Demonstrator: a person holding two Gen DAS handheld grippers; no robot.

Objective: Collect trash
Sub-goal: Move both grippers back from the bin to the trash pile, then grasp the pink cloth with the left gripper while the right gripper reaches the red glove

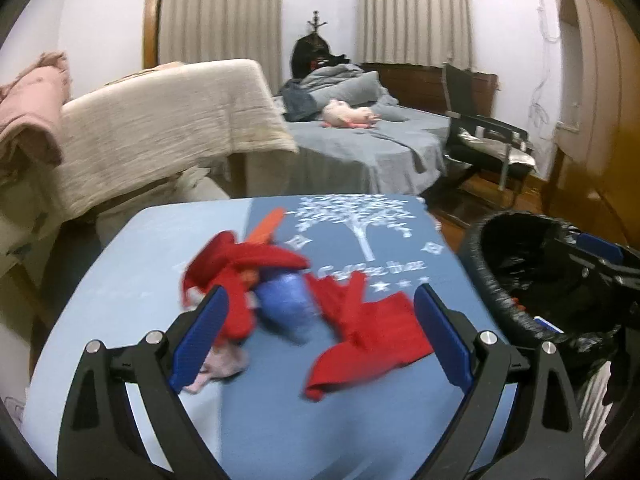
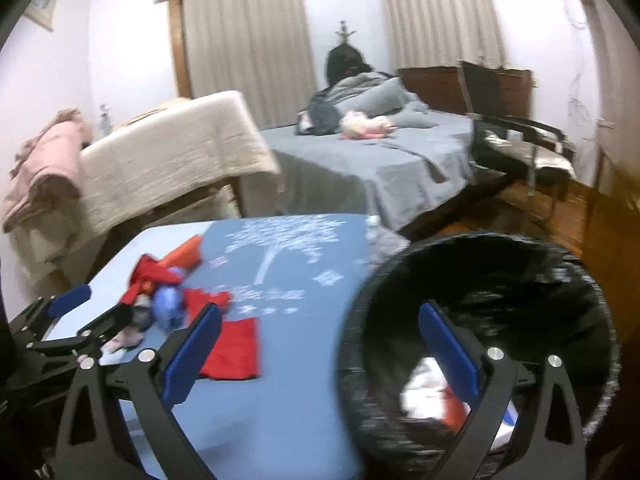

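Observation:
A pile of trash lies on the blue table (image 1: 280,420): red wrappers (image 1: 368,336), a crumpled blue piece (image 1: 286,304), an orange piece (image 1: 266,226) and a pink scrap (image 1: 224,364). My left gripper (image 1: 320,332) is open and empty, its fingers on either side of the pile, just above the table. My right gripper (image 2: 320,352) is open and empty over the rim of the black-lined trash bin (image 2: 520,280), which holds white and red trash (image 2: 428,396). The left gripper (image 2: 84,312) also shows in the right wrist view by the pile (image 2: 168,292).
The bin (image 1: 520,264) stands right of the table. Behind are a bed (image 1: 360,144) with a pink toy, a couch under a cream cover (image 1: 160,120), and a black chair (image 1: 484,136) on the wooden floor.

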